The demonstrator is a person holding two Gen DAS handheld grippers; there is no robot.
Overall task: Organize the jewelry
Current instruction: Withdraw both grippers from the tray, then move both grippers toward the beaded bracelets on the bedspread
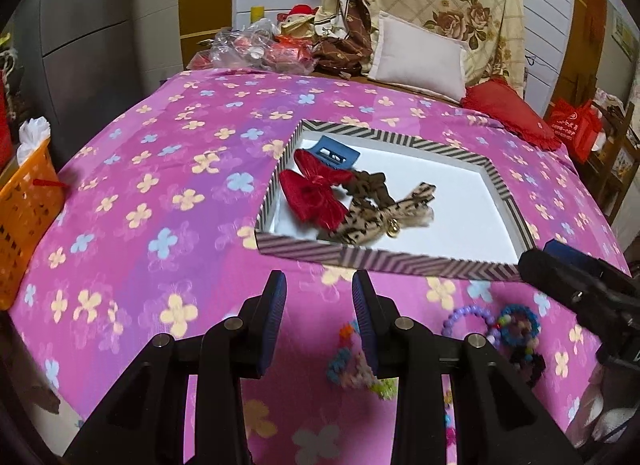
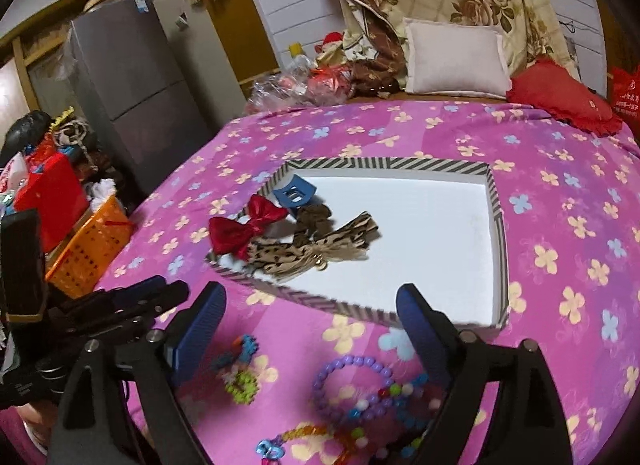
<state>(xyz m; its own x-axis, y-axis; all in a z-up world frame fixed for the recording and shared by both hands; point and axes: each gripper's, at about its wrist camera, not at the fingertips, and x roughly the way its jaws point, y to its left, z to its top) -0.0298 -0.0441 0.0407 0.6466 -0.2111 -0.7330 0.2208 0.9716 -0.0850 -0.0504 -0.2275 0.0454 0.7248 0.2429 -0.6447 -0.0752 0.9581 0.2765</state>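
Note:
A striped shallow box (image 1: 380, 259) (image 2: 320, 301) with a white floor lies on the pink flowered bedspread. In its left part lie a red bow (image 1: 316, 195) (image 2: 244, 229), a blue hair clip (image 1: 334, 155) (image 2: 294, 193), a brown bow (image 1: 370, 181) and a leopard-print bow (image 1: 384, 213) (image 2: 316, 253). Nearer me, on the spread, lie a purple bead bracelet (image 1: 466, 321) (image 2: 352, 385), a blue bead bracelet (image 1: 518, 325) and other coloured bead pieces (image 1: 352, 365) (image 2: 240, 369). My left gripper (image 1: 319, 283) is open and empty, short of the box. My right gripper (image 2: 310, 297) is wide open above the beads.
An orange basket (image 1: 24, 217) (image 2: 88, 249) stands off the bed's left edge, with a grey fridge (image 2: 132, 85) behind it. At the bed's far end lie a white pillow (image 1: 416, 53), a red cushion (image 1: 504, 109), folded quilts and plastic bags (image 1: 256, 45).

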